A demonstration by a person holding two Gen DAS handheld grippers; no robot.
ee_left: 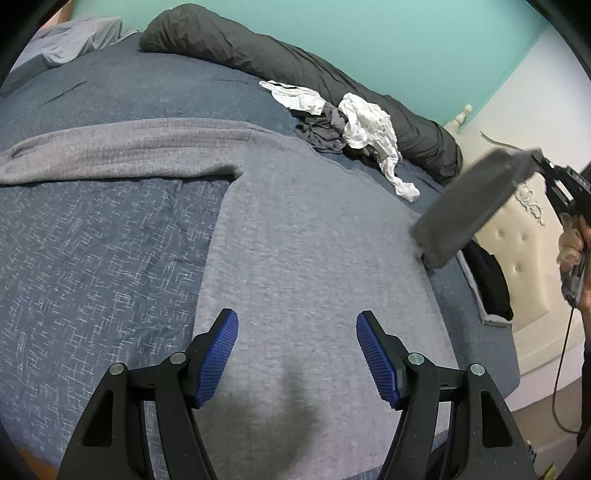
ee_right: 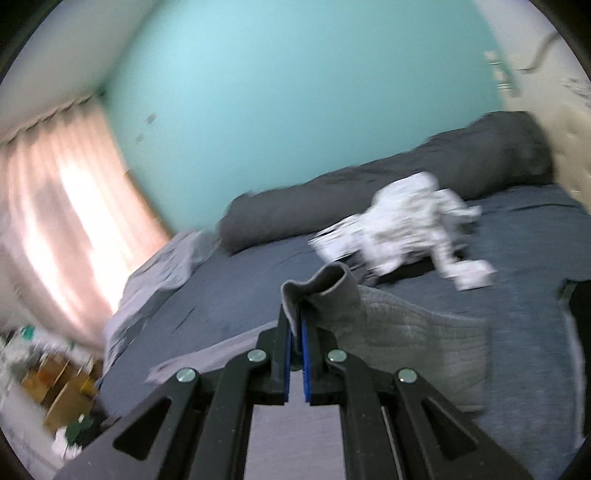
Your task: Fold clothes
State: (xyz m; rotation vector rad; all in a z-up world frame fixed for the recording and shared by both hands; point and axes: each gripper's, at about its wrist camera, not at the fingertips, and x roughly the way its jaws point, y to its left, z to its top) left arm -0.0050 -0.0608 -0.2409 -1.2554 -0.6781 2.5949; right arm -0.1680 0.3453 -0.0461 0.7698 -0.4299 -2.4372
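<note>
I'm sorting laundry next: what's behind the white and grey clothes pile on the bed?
Behind the clothes pile lies a long dark grey rolled duvet against the teal wall. Whatever sits under the pile is covered.

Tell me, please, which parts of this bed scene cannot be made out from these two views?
- Grey sweater, left wrist view: its lower part is hidden behind the left gripper and cut off by the bottom edge.
- Right gripper, left wrist view: motion blur and the lifted sleeve hide its fingers.
- Pile of white and grey clothes, right wrist view: too blurred to tell separate garments.
- Clutter at lower left, right wrist view: blurred, unidentifiable.
</note>
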